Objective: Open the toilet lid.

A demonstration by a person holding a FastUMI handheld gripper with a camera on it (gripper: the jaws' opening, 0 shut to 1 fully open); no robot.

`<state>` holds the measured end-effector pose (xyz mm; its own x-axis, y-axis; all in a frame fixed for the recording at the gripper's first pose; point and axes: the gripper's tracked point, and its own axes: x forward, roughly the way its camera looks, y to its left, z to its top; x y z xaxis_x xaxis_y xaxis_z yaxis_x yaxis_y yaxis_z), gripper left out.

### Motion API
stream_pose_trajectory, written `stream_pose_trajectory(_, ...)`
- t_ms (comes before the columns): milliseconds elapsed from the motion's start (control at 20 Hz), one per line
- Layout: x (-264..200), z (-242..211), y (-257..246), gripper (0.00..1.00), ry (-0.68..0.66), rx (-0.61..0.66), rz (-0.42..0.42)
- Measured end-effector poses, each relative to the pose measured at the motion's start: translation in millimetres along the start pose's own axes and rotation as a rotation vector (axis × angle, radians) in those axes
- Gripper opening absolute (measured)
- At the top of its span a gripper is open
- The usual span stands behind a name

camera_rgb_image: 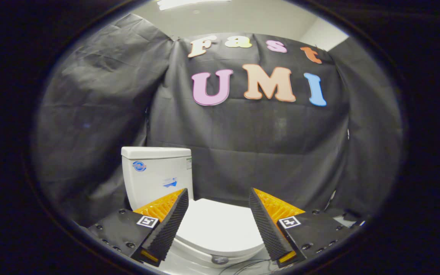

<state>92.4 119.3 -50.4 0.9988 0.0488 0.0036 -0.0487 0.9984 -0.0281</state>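
Gripper (218, 198) with black ribbed fingers and orange sides is spread wide, holding nothing. Smooth white plastic toilet lid (218, 229) lies shut between the fingers, below them. Boxy white tank (155, 173) stands behind it.

You are holding the gripper (218, 198) with its 2 fingers (170, 225) spread wide apart, gripping nothing.

One toilet (155, 175) with one closed lid (218, 225), and one hand-held gripper (218, 195) spread wide.
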Motion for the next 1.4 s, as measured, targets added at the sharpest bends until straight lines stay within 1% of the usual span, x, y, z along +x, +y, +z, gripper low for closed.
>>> stream_pose_trajectory(100, -2.7, -14.2, -4.1, 0.98, 0.027, 0.05, -0.022)
stream_pose_trajectory(250, -8.1, -25.0, -16.3, 0.98, 0.026, 0.13, -0.06)
stream_pose_trajectory(400, -9.4, -46.2, -32.7, 0.98, 0.05, 0.143, -0.104)
stream_pose_trajectory(500, -9.7, -60.4, -36.7, 0.97, 0.073, 0.161, -0.112)
stream_pose_trajectory(650, -8.8, -96.1, -42.9, 0.98, 0.159, 0.165, -0.126)
stream_pose_trajectory(750, -10.7, -108.8, -45.3, 0.98, 0.201, 0.174, -0.137)
stream_pose_trajectory(950, -12.9, -97.5, -30.4, 0.98, 0.167, 0.16, -0.096)
stream_pose_trajectory(1200, -23.0, -60.4, -12.6, 0.98, 0.047, 0.109, -0.029)
stream_pose_trajectory(1400, -26.9, -48.0, -11.6, 0.98, 0.016, 0.064, -0.025)
